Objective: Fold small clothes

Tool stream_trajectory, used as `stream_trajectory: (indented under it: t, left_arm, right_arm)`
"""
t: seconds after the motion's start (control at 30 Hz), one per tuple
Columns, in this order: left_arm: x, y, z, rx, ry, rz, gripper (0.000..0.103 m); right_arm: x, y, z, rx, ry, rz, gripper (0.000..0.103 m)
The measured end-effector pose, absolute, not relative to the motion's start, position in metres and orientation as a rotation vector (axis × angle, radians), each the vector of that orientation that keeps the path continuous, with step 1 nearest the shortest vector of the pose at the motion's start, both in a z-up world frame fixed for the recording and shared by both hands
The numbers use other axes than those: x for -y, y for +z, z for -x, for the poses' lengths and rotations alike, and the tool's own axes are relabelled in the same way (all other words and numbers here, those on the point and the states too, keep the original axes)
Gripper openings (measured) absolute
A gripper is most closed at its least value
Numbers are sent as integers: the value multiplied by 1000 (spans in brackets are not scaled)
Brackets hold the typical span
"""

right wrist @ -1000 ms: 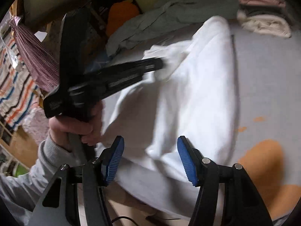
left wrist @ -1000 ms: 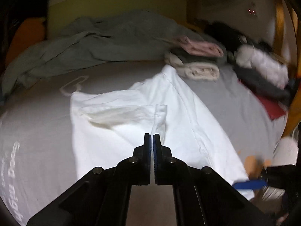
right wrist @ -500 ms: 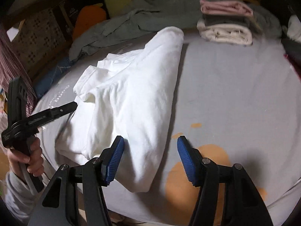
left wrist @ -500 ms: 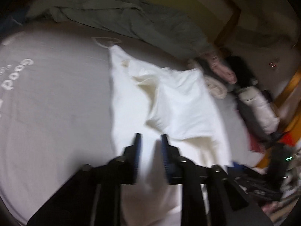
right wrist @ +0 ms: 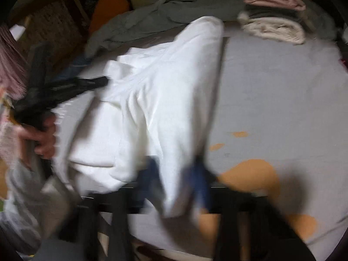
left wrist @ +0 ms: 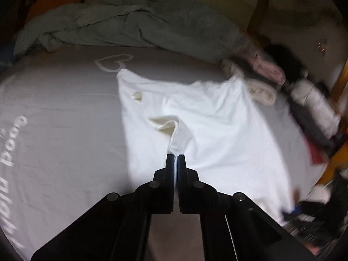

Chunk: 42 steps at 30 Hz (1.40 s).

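Observation:
A white garment (left wrist: 217,126) lies rumpled and partly folded lengthwise on the grey bed sheet (left wrist: 65,108). My left gripper (left wrist: 175,155) is shut on a raised fold near the garment's middle, and white cloth shows between its black fingers. From the right wrist, the same left gripper (right wrist: 104,81) reaches in from the left onto the white garment (right wrist: 169,87), held by a person's hand (right wrist: 43,139). My right gripper (right wrist: 176,178) is blurred and its jaws are closing. The garment's near corner hangs between its blue pads, which touch the cloth on both sides.
A grey-green blanket (left wrist: 130,26) is heaped along the far side of the bed. A stack of folded clothes (right wrist: 271,15), pink on top and cream below, sits at the far right. Dark and white clothes (left wrist: 311,104) pile up at the right edge. The sheet (right wrist: 282,87) has orange patches nearby.
The left gripper opened, moved across the garment, then shut on a fold. The right gripper's blue pads came from wide apart to close in on the garment's near corner.

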<state>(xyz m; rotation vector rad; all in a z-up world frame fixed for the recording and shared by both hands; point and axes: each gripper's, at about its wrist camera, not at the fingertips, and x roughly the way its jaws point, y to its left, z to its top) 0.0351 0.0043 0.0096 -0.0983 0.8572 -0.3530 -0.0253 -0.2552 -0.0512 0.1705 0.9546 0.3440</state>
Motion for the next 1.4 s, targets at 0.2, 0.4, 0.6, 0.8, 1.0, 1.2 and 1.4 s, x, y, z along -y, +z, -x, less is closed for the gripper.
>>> stream_trajectory:
  t: [0.2, 0.4, 0.6, 0.8, 1.0, 1.2, 1.4]
  left_arm:
    - [-18, -9, -35, -880, -325, 169, 7]
    - [-22, 11, 14, -763, -379, 136, 24]
    - [-35, 0, 63, -765, -424, 227, 38]
    - [-30, -33, 80, -873, -400, 270, 46]
    - [-21, -40, 92, -886, -437, 275, 44]
    - [-13, -47, 91, -891, -428, 217, 20]
    - [-10, -44, 89, -906, -461, 200, 6]
  right_arm:
    - [258, -58, 33, -948, 331, -135, 10]
    - [267, -48, 54, -894, 330, -169, 41]
    - [292, -42, 55, -858, 271, -304, 51]
    - [284, -40, 51, -869, 193, -248, 51]
    - [268, -49, 49, -928, 300, -259, 39]
    - [263, -60, 51, -968, 348, -278, 38]
    - [256, -78, 49, -1041, 411, -283, 4]
